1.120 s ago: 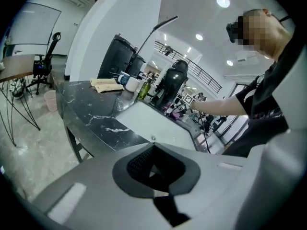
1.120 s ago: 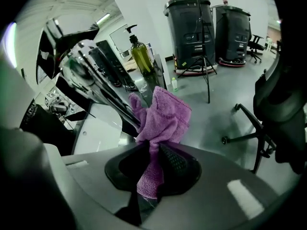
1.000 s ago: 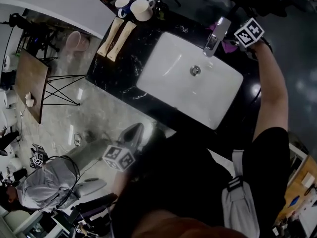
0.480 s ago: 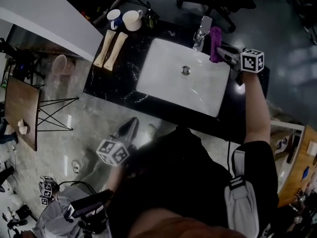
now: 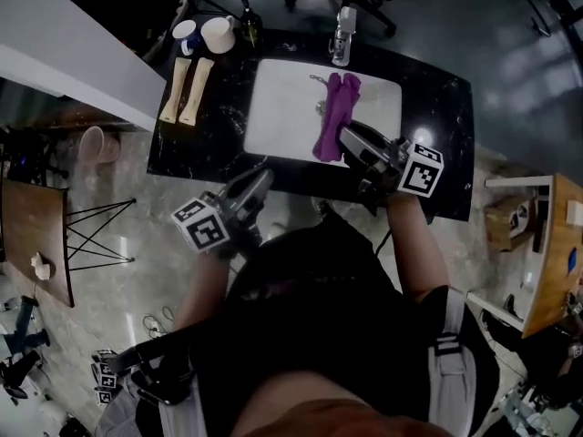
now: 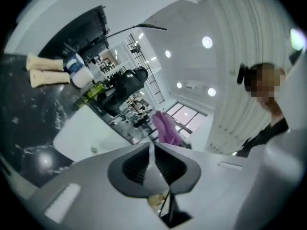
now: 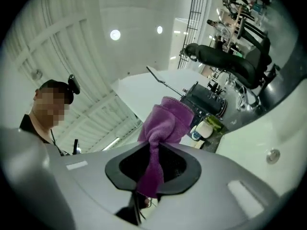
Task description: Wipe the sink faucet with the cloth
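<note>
- Right gripper (image 5: 349,139): jaws clamp the purple cloth (image 5: 332,116), which is held over the sink (image 5: 273,107), apart from the faucet (image 5: 343,33).
- Left gripper (image 5: 262,178): jaws closed, empty, near the table (image 5: 437,107) front edge.
- Step, as judged: cloth not on the faucet. The next move calls for reaching to the far rim and pressing the cloth against the spout.

Left gripper (image 5: 262,178) jaws closed, right gripper (image 5: 348,137) clamps cloth (image 5: 332,107)

Grey left tongs (image 5: 263,177) and right tongs (image 5: 347,135), black-and-white marker cubes (image 5: 202,226), black short-sleeved top (image 5: 328,335), perhaps grey shoulder strap (image 5: 446,371).
</note>
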`<state>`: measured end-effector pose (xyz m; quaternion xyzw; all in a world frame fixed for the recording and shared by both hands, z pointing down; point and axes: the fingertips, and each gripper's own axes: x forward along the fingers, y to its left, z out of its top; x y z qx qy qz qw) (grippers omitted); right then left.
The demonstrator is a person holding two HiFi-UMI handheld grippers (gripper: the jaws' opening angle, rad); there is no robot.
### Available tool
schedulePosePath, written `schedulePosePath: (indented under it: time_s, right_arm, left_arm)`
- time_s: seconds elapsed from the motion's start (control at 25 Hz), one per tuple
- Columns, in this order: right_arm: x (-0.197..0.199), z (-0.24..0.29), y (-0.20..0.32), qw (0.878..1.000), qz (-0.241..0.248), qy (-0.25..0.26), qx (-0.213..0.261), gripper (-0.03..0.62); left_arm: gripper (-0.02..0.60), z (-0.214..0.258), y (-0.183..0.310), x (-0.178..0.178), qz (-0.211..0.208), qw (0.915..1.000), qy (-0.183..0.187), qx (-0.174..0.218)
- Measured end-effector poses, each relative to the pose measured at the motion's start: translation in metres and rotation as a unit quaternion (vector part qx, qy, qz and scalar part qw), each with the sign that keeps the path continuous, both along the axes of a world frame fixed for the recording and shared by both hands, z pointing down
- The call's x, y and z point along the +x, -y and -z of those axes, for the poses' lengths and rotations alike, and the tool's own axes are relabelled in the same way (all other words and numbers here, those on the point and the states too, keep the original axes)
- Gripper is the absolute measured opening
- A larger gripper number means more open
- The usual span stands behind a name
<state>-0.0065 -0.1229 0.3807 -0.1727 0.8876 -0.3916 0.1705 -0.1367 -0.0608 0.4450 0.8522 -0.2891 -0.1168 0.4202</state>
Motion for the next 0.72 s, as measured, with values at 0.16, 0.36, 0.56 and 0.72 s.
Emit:
schedulePosePath:
  time_s: [0.16,0.36,0.56,0.72]
  right_arm:
    - [-0.035,-0.012,-0.051,0.999,0.035,-0.017,-0.019,0.072]
    - [-0.057,-0.025,-0.084,0.997,0.045,-0.064,-0.015,0.072]
    - [-0.072,-0.035,-0.102,0.991,0.068,-0.115,0.008,0.074]
    - [-0.077,-0.034,-0.11,0.991,0.078,-0.111,0.014,0.074]
  left_arm:
    - [0.198,0.029,0.006,0.021,-0.073,0.9918,-0.104,-0.013]
    - [0.376,0.034,-0.005,0.047,-0.137,0.9833,-0.116,-0.033]
    - [0.39,0.03,-0.015,0.061,-0.174,0.977,-0.111,-0.054]
    - [0.175,0.028,-0.018,0.049,-0.159,0.9792,-0.113,-0.056]
